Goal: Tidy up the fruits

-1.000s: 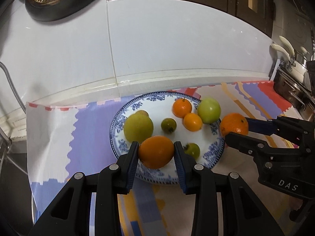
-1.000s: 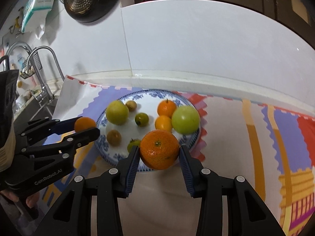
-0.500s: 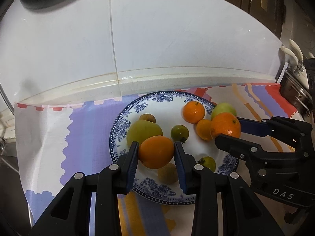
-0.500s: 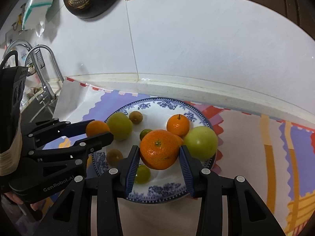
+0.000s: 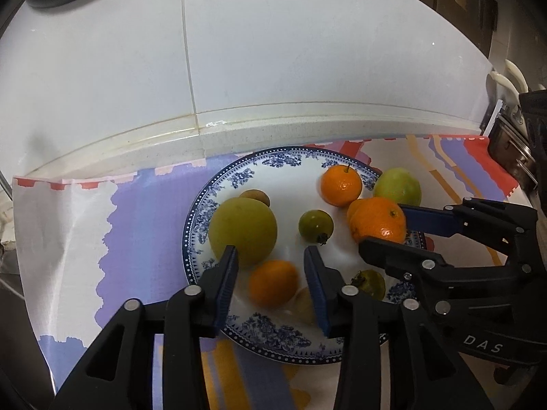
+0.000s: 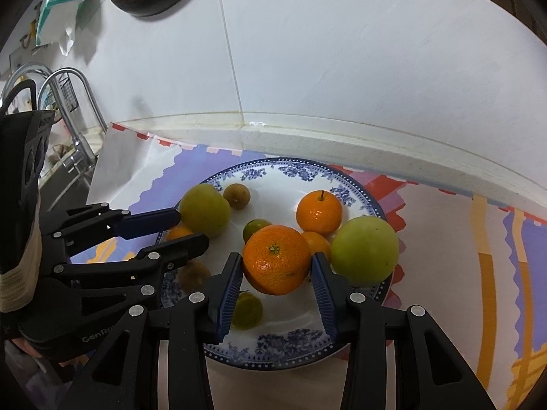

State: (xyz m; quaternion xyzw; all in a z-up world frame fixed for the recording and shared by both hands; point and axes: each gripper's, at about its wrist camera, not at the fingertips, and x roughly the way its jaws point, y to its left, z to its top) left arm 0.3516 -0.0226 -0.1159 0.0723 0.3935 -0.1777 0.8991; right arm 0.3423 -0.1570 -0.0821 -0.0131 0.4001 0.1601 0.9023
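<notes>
A blue-and-white plate [image 5: 239,177] [image 6: 355,191] holds several fruits. My left gripper [image 5: 270,266] is open over the plate's near left side. A smooth orange [image 5: 272,283] sits below and between its fingers, blurred, free of the pads. A large yellow-green fruit [image 5: 243,229] lies just left of it. My right gripper [image 6: 277,275] is shut on a dimpled mandarin [image 6: 277,259] [image 5: 377,220] and holds it above the plate's right side. A green apple [image 6: 365,250] lies at its right.
A patterned cloth [image 5: 147,225] covers the counter under the plate. A white tiled wall [image 5: 273,51] rises behind. A faucet and sink [image 6: 71,130] are at the left, metal pots [image 5: 512,143] at the right. Small green and brown fruits [image 5: 315,225] dot the plate.
My left gripper opened and let go of the smooth orange, which dropped onto the plate. My right gripper carried the mandarin further over the plate.
</notes>
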